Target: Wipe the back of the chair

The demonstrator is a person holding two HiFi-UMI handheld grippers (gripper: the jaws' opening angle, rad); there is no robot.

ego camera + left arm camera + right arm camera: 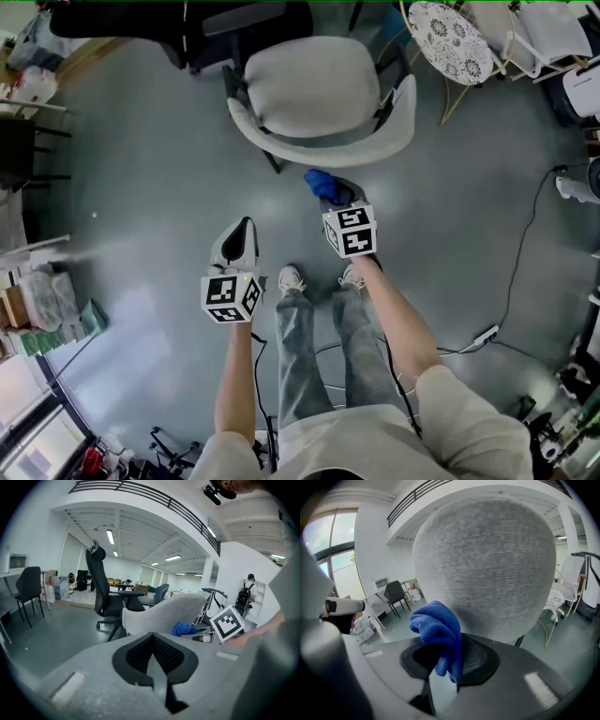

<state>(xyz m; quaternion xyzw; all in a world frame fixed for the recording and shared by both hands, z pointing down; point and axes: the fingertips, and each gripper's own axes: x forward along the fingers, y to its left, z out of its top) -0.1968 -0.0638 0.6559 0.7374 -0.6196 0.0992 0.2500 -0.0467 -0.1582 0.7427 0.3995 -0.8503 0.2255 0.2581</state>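
Note:
A light grey upholstered chair (pixel 323 98) stands in front of me, its curved back (pixel 328 150) turned my way. Its grey fabric back (pixel 487 564) fills the right gripper view, close ahead. My right gripper (pixel 328 187) is shut on a bunched blue cloth (pixel 322 182), held just short of the chair back; the blue cloth (pixel 439 632) sticks up from the jaws. My left gripper (pixel 242 232) hangs lower left, shut with nothing in it, and from it I see the chair (pixel 166 613) and the cloth (pixel 183 629).
A black office chair (pixel 211 28) stands behind the grey one, also seen as a black office chair (pixel 105 597) from the left. A patterned round stool (pixel 450 37) is at the far right. A cable with a power strip (pixel 483 336) lies on the floor to my right. Shelves (pixel 28 281) line the left.

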